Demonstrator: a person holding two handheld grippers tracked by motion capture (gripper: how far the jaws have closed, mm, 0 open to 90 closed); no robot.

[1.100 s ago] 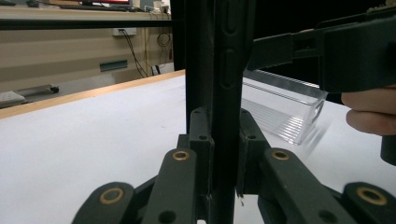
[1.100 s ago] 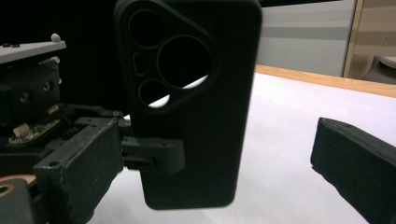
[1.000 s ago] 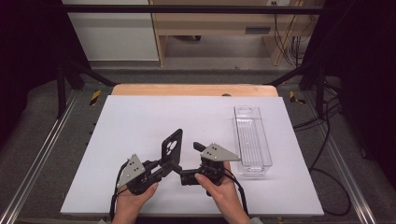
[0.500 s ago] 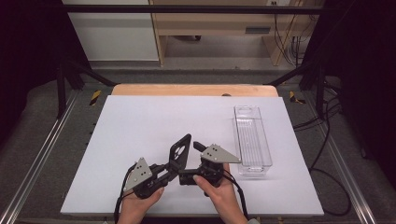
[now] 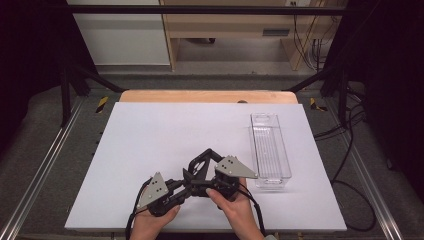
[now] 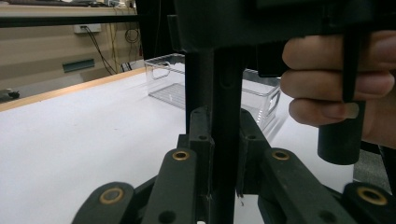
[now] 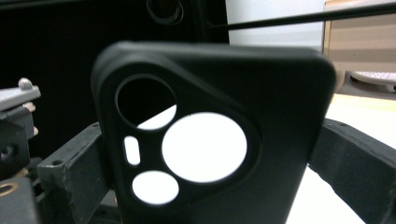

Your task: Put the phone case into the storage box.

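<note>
A person's two hands meet close to the near edge of a white tabletop [image 5: 150, 135], slightly right of its middle; each hand carries a black two-jaw gripper, and both grippers bear on one black phone case [image 5: 202, 161], which stands lifted and tilted off the surface between them. In the right gripper view, the case [image 7: 280, 140] is seen flat-on, with its cluster of round and oval camera cut-outs; the jaws stand at either side edge and press on it, so the right gripper [image 5: 212, 172] holds the case across its width. In the left gripper view, the case [image 6: 226, 93] is seen edge-on as a thin dark upright bar; the left gripper [image 5: 187, 182] has its jaws closed up against it, pinching the thin wall. Judging by this, one tool steadies the case while the other takes a second hold, likely for a handover or a turn.

A clear plastic bin [image 5: 270, 150], long and narrow, lies empty along the right edge of the tabletop, just beside the right hand [image 5: 235, 205]; it seems the likely place for the case. Nothing lies between the case and the bin; the crossed grippers themselves crowd each other, and a cable trails from each toward the near edge.
</note>
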